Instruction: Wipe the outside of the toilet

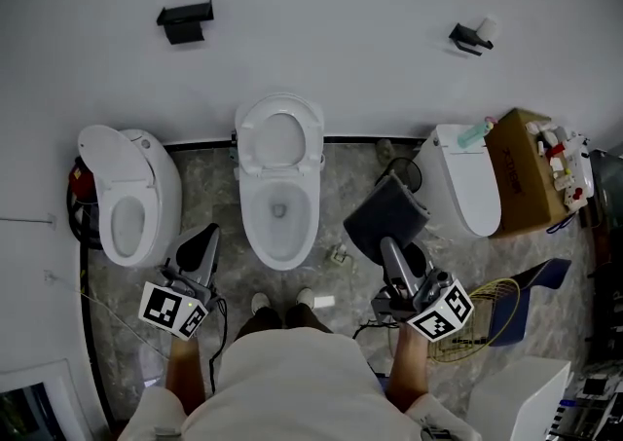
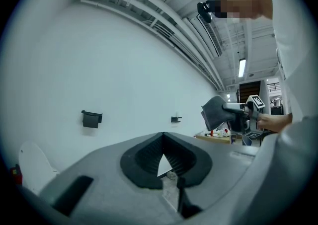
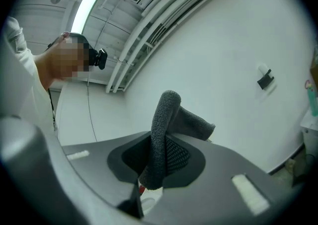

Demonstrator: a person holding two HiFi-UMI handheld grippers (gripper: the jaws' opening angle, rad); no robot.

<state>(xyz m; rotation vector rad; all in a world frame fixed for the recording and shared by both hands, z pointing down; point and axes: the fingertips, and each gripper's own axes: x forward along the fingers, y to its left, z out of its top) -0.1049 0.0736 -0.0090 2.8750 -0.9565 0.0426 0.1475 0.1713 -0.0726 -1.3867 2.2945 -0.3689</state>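
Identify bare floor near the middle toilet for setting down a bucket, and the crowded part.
Bare: the floor strip between the left toilet and the middle toilet. Crowded: right of that, under the cloth in the right gripper, beside the right toilet, cardboard box and wire basket.

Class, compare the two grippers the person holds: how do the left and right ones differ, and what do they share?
The left gripper holds nothing and its jaws are closed together, while the right gripper is clamped on a dark grey cloth. The left gripper lies between the left toilet and the middle toilet, the right gripper between the middle toilet and the right toilet. Both carry a marker cube and point towards the wall.
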